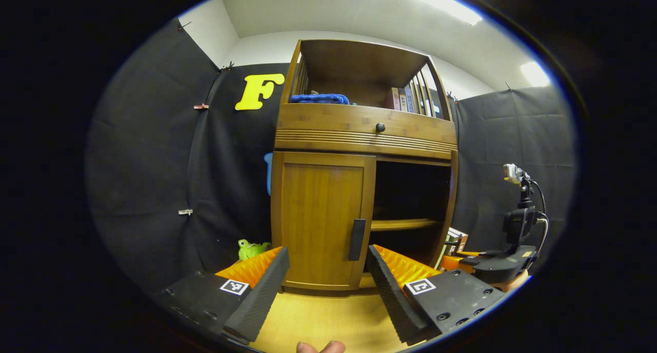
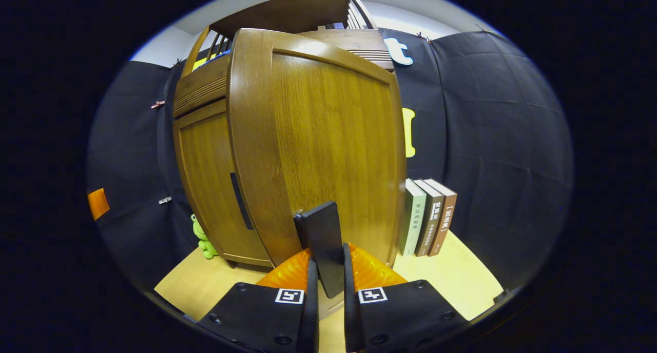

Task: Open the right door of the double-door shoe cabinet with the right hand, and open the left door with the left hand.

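Left gripper view: the left gripper (image 1: 327,263) hangs released, fingers wide apart, in front of the shoe cabinet (image 1: 364,132), touching nothing. The left door (image 1: 322,219) is closed, its dark handle (image 1: 357,239) between the fingertips but farther off. To its right the compartment stands open, an inner shelf (image 1: 403,223) visible. Above sit a drawer with a round knob (image 1: 380,128), a blue cloth (image 1: 319,98) and upright books on the top shelf. A green frog toy (image 1: 250,249) lies at the cabinet's left foot. The right gripper (image 1: 493,263) shows far right, low. The cabinet stands on a yellow desk (image 1: 318,317).

Right gripper view: the right gripper (image 2: 328,271) is clenched on the right door's handle (image 2: 322,240), both fingers pressing its sides. The right door (image 2: 318,148) is swung out toward the camera. Behind it, left, the left door is closed. Three books (image 2: 430,217) stand on the desk just right of the door.
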